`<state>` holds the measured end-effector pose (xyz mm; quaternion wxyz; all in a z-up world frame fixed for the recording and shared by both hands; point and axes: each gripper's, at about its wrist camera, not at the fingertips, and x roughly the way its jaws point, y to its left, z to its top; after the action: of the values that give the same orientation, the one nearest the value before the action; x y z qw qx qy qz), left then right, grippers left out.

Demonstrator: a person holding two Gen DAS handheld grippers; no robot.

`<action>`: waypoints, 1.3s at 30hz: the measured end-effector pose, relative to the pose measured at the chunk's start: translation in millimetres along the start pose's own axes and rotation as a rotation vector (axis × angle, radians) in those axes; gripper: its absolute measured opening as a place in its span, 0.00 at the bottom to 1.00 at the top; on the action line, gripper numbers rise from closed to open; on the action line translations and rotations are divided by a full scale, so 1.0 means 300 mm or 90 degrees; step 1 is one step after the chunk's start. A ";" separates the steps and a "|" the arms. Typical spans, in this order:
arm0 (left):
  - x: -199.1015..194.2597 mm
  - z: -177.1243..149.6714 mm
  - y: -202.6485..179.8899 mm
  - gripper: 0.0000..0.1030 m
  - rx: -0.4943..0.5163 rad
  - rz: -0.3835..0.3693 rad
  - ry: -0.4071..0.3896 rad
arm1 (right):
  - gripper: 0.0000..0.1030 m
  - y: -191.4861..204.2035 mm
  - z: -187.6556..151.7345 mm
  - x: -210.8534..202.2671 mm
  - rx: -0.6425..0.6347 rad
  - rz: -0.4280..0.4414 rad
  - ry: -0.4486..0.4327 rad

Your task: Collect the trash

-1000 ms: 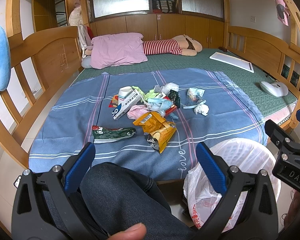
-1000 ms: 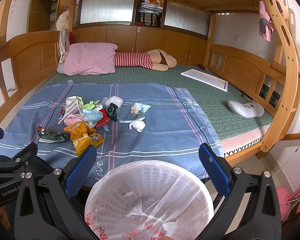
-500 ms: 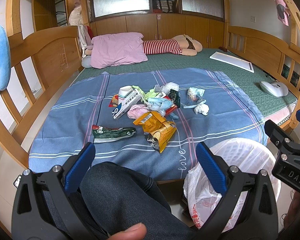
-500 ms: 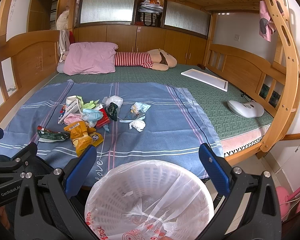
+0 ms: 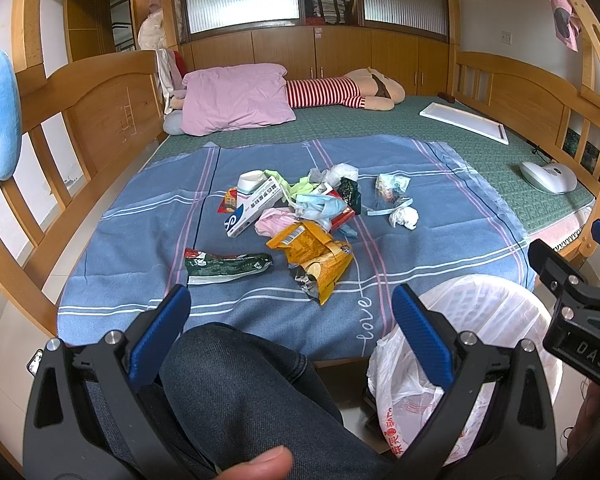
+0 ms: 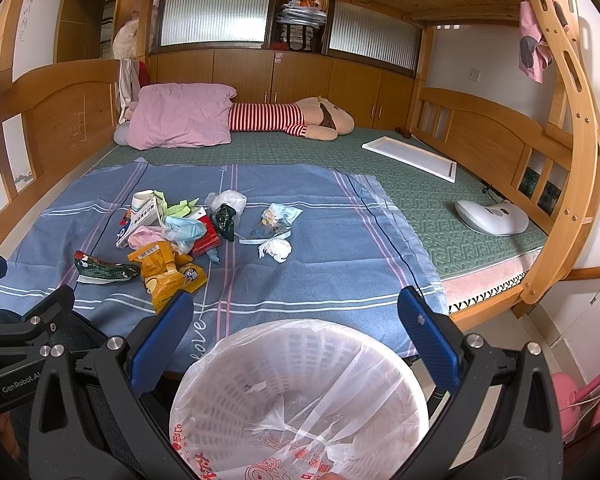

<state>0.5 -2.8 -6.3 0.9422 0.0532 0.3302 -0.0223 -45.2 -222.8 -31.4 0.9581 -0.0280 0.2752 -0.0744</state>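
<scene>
A heap of trash lies on the blue sheet: a yellow snack bag, a green wrapper, a white medicine box, a crumpled tissue and several small wrappers. In the right wrist view the yellow bag and the tissue show too. My left gripper is open and empty, above a knee, short of the bed. My right gripper is open and empty over the white lined basket, which also shows in the left wrist view.
A wooden bed frame surrounds the green mattress. A pink pillow, a striped plush doll, a white board and a white device lie farther back. The person's knee is below the left gripper.
</scene>
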 end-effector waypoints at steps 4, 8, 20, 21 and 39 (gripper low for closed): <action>0.000 -0.002 0.000 0.97 0.000 0.000 0.000 | 0.97 -0.001 -0.006 -0.003 0.000 0.000 0.000; 0.000 -0.002 -0.001 0.97 0.000 0.000 0.001 | 0.97 0.000 -0.005 -0.003 -0.001 -0.001 0.001; 0.002 -0.014 -0.006 0.97 0.000 0.000 0.002 | 0.97 0.001 -0.003 -0.001 0.000 0.000 0.001; 0.001 -0.015 -0.006 0.97 0.000 0.000 0.001 | 0.97 0.001 -0.002 0.000 -0.001 0.000 0.002; 0.002 -0.027 -0.009 0.97 0.000 -0.001 0.004 | 0.97 0.002 -0.007 0.006 0.001 -0.001 0.005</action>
<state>-4.1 -4.7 -13.1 0.9411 0.0530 0.3331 -0.0229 -44.7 -222.4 -34.1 0.9571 -0.0270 0.2785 -0.0751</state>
